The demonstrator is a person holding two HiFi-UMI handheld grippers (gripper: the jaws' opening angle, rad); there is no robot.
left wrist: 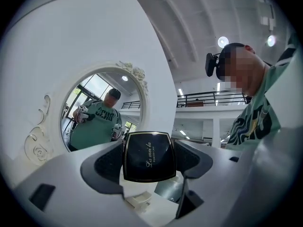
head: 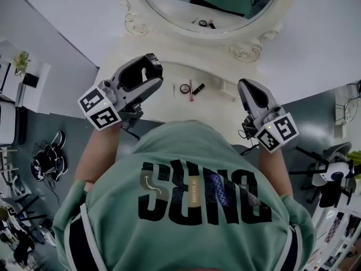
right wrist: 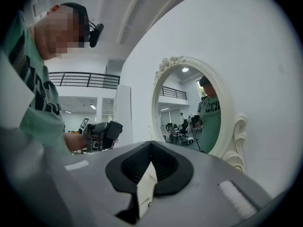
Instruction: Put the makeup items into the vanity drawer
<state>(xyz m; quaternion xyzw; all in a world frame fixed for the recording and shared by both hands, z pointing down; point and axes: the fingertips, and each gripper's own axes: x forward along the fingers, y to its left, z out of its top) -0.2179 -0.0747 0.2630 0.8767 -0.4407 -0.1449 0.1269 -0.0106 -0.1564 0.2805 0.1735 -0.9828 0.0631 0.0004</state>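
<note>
The left gripper is clamped on a black square compact. Only the left gripper view shows this: the compact stands upright between the two dark pads, gripped by its left and right edges, with its gold-rimmed lid facing the camera and pale script slanting up to the right across it. Being square, it has no clear long axis. From the head view the compact cannot be made out. That view shows both grippers held up above the white vanity top, on either side of the person's green shirt. It alone shows the other makeup lying below the oval mirror: a small round item, a pink stick with its long axis running towards the mirror, and a dark stick lying diagonally just beside it. The right gripper has its jaws pressed together with nothing between them, and its view catches the left gripper off to the side.
</note>
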